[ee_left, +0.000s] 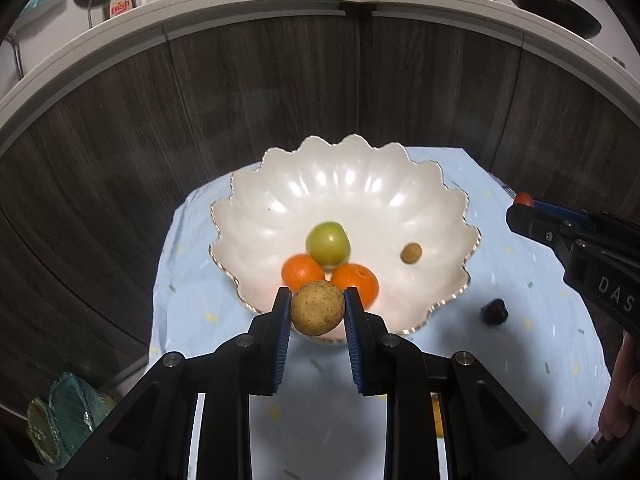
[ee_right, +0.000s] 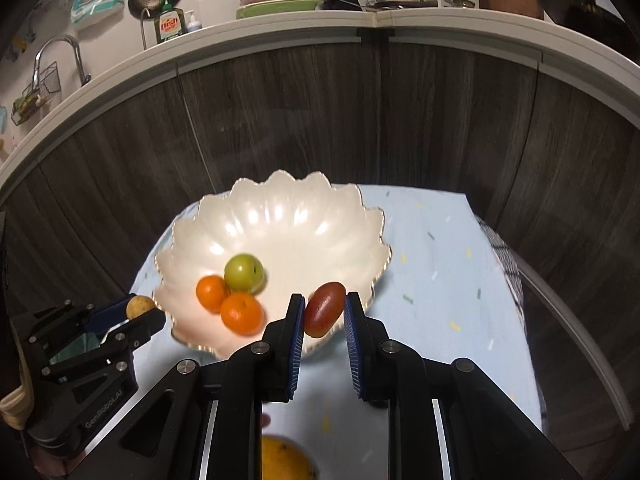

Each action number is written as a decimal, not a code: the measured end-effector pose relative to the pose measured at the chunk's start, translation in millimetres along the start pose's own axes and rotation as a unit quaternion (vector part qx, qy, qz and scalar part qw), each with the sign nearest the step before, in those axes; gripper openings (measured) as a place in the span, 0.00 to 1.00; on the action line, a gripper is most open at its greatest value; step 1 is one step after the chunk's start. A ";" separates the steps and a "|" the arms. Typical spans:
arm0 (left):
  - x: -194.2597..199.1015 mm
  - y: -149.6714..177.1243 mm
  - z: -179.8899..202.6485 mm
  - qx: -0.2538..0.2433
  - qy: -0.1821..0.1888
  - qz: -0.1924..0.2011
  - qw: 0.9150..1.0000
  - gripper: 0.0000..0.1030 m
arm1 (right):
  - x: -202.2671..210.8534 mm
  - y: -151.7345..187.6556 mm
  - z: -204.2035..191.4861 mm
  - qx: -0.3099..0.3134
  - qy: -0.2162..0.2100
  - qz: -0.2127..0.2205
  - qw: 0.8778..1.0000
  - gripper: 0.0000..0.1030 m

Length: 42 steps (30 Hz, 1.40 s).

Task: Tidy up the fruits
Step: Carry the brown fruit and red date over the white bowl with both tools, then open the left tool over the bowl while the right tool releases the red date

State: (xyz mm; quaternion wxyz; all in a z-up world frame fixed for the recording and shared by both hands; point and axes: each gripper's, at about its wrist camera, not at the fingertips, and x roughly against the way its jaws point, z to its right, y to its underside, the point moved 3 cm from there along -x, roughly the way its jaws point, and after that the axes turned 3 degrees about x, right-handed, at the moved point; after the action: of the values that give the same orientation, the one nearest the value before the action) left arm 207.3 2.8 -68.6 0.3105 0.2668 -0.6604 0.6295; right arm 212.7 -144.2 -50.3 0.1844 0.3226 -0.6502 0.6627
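Observation:
A white scalloped bowl (ee_left: 400, 184) (ee_right: 304, 216) sits on a light blue cloth. In it lie a green fruit (ee_left: 328, 243) (ee_right: 244, 273), two oranges (ee_left: 302, 272) (ee_right: 242, 313) and a small brown fruit (ee_left: 411, 253). My left gripper (ee_left: 317, 308) is shut on a round tan fruit (ee_left: 317, 308) at the bowl's near rim; it also shows in the right wrist view (ee_right: 138, 306). My right gripper (ee_right: 325, 310) is shut on a red oval fruit (ee_right: 325, 310) above the bowl's right near rim.
A dark fruit (ee_left: 495, 312) lies on the cloth (ee_left: 520, 280) right of the bowl. A yellow-orange fruit (ee_right: 286, 460) lies under my right gripper. Dark wood cabinet doors stand behind. A teal dish (ee_left: 64, 416) sits low at left.

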 end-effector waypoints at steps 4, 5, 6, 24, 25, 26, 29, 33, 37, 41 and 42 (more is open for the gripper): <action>-6.1 -9.6 -6.2 0.003 -0.004 0.003 1.000 0.25 | -6.5 -10.4 -2.1 0.001 0.000 0.004 1.000 0.21; -7.9 -12.0 -8.2 0.004 -0.005 0.004 1.000 0.25 | -8.7 -12.9 -2.7 0.001 0.000 0.004 1.000 0.21; -10.5 -14.6 -10.4 0.006 -0.006 0.003 1.000 0.25 | -10.6 -15.0 -3.4 0.001 -0.001 0.004 1.000 0.21; -51.2 -41.6 -35.4 0.015 -0.022 0.003 1.000 0.25 | -61.2 -39.0 -3.9 -0.002 0.002 -0.013 1.000 0.21; -53.2 -42.8 -35.9 0.015 -0.022 0.002 1.000 0.25 | -63.9 -39.7 -3.0 -0.002 0.003 -0.014 1.000 0.21; -56.1 -43.8 -36.3 0.014 -0.023 0.002 1.000 0.25 | -66.2 -40.1 -2.6 -0.002 0.004 -0.016 1.000 0.21; -63.4 -46.1 -37.5 0.015 -0.023 0.000 1.000 0.25 | -73.4 -41.7 -1.6 -0.001 0.005 -0.020 1.000 0.21; -73.0 -47.0 -39.2 0.016 -0.022 -0.006 1.000 0.25 | -83.4 -43.5 -0.5 -0.002 0.005 -0.025 1.000 0.21; -84.2 -47.6 -41.1 0.020 -0.020 -0.015 0.999 0.25 | -92.6 -45.3 0.3 -0.003 0.004 -0.032 0.999 0.21; -94.1 -46.9 -43.4 0.022 -0.020 -0.021 0.999 0.25 | -100.9 -46.7 0.4 -0.001 0.003 -0.038 0.999 0.21; -96.4 -46.8 -44.1 0.023 -0.020 -0.023 0.999 0.25 | -103.1 -46.9 0.2 0.000 0.003 -0.040 0.999 0.21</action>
State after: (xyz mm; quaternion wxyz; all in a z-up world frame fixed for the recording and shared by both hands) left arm 309.5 39.9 -108.7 0.3055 0.3016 -0.6456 0.6316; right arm 318.5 -122.3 -84.3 0.2126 0.3465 -0.6362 0.6557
